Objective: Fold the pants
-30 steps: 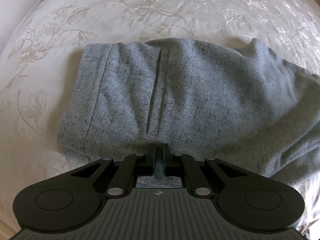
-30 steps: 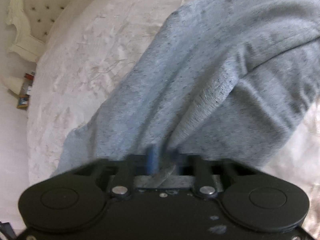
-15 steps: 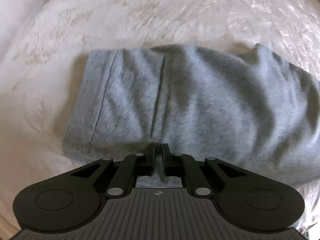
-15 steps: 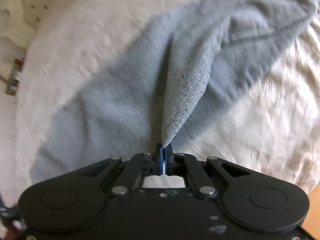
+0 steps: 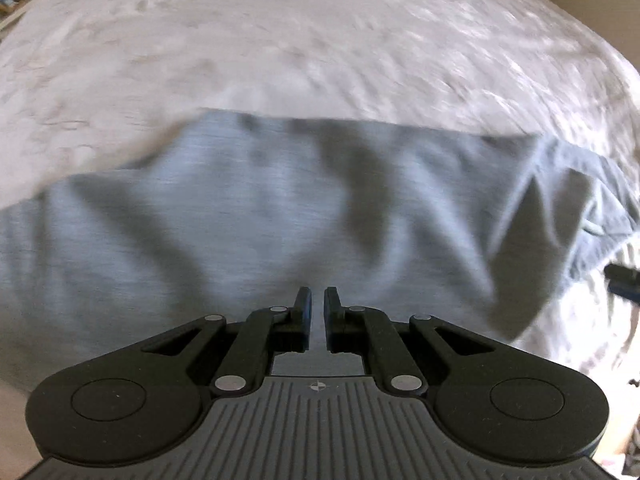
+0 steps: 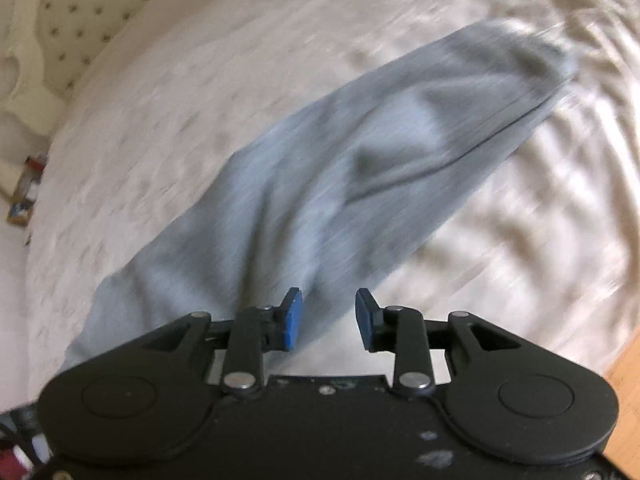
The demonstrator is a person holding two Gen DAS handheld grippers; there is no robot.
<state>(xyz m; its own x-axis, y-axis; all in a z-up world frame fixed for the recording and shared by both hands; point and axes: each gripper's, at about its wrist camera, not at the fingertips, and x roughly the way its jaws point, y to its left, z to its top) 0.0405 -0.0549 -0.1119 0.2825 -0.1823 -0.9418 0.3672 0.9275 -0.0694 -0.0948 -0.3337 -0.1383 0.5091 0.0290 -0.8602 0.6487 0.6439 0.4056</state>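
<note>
The grey knit pants point(image 5: 280, 216) lie spread across the cream bedspread, blurred by motion. In the left wrist view my left gripper point(image 5: 315, 304) hovers over their near edge with a narrow gap between its jaws and no cloth between them. In the right wrist view the pants point(image 6: 360, 168) run as a long folded strip from lower left to upper right. My right gripper point(image 6: 329, 310) is open over the strip's near end, holding nothing. The right gripper's tip shows at the right edge of the left wrist view point(image 5: 622, 280).
The cream floral bedspread point(image 5: 320, 40) covers the whole bed. A tufted headboard point(image 6: 68, 12) stands at the upper left of the right wrist view. Small items point(image 6: 24, 196) lie on the floor at left. Wooden floor point(image 6: 624, 392) shows past the bed's edge at right.
Both grippers were shut on the pants and have let go. The pants dropped flat on the bed. Both cameras have swung, and the pants now lie stretched out.
</note>
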